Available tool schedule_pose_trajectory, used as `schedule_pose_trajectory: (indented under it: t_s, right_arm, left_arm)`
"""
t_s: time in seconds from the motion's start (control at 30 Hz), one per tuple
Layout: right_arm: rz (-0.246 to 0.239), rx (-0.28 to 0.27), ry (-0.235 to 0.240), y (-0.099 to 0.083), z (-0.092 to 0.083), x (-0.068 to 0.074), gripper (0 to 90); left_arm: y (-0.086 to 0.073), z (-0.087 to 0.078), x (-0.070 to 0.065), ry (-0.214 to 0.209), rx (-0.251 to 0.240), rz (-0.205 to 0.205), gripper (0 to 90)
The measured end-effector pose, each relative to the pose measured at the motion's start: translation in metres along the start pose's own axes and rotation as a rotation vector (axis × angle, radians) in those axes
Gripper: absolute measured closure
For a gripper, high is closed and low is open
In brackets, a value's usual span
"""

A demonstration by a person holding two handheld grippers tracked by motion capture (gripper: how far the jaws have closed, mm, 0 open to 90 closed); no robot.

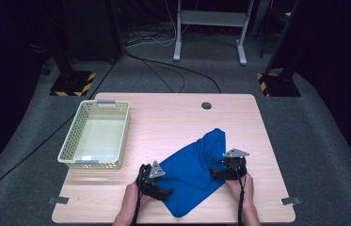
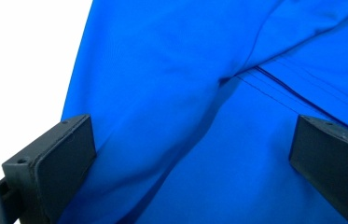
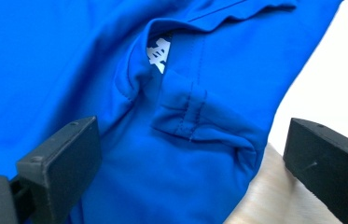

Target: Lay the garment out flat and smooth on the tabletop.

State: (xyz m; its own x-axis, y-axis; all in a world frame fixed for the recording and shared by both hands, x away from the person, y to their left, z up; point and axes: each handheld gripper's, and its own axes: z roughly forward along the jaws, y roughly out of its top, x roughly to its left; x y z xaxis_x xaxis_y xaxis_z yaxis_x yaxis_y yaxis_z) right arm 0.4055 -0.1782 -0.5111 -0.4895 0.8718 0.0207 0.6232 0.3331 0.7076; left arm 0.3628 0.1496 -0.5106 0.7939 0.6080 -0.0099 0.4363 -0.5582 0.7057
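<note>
The wooden table (image 1: 163, 122) carries everything, its front edge toward the person. Well to the left of the left gripper (image 1: 156, 187), and farther from the person, stands a pale perforated plastic basket (image 1: 72, 141). Between the two grippers lies a rumpled blue garment (image 1: 196, 169), stretching away from them toward the table's far right. The left gripper sits at the garment's left edge, its jaws spread wide with blue fabric (image 2: 185, 140) lying between them and nothing pinched. The right gripper (image 1: 220, 173) rests at the garment's right side, jaws likewise spread apart over a folded, stitched hem (image 3: 195, 116). Just beyond that hem, a small white printed label (image 3: 158, 55) peeks from inside a fold.
</note>
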Motion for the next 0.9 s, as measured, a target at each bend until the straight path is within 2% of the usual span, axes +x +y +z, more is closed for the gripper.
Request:
schedule_pose_trajectory:
  t_s: [0.13, 0.27, 0.33, 0.37, 0.43, 0.5, 0.6, 0.7, 0.77, 0.9]
  right_arm:
    - [-0.010, 0.000, 0.010, -0.001, 0.000, 0.009, 3.4]
    - [-0.006, 0.000, 0.009, -0.001, -0.001, 0.009, 3.7]
    - [0.005, -0.007, 0.028, -0.002, -0.002, 0.006, 4.0]
    - [0.026, -0.020, 0.053, -0.003, -0.004, 0.002, 4.6]
    - [0.112, -0.065, 0.096, -0.008, -0.010, -0.013, 3.4]
    - [0.178, -0.108, 0.111, -0.013, -0.017, -0.026, 3.0]
    - [0.152, -0.073, 0.057, -0.019, -0.023, -0.037, 2.5]
    - [0.136, -0.063, 0.039, -0.024, -0.028, -0.050, 2.6]
    - [0.132, -0.050, 0.009, -0.027, -0.031, -0.061, 2.4]
    - [0.184, -0.076, 0.017, -0.030, -0.035, -0.081, 2.6]
  left_arm:
    - [-0.009, -0.009, 0.002, 0.019, 0.002, -0.022, 0.4]
    - [-0.015, -0.015, 0.003, 0.035, 0.003, -0.036, 0.4]
    - [-0.017, -0.017, 0.003, 0.042, 0.003, -0.046, 0.4]
    - [-0.018, -0.018, 0.003, 0.045, 0.004, -0.049, 0.4]
    - [-0.020, -0.020, 0.004, 0.052, 0.003, -0.057, 0.4]
    - [-0.023, -0.023, 0.004, 0.054, 0.003, -0.059, 0.4]
    - [-0.025, -0.025, 0.006, 0.055, 0.003, -0.061, 0.4]
    - [-0.028, -0.028, 0.007, 0.062, 0.002, -0.070, 0.4]
    - [-0.028, -0.028, 0.007, 0.065, 0.002, -0.071, 0.4]
    - [-0.031, -0.031, 0.008, 0.074, 0.001, -0.074, 0.3]
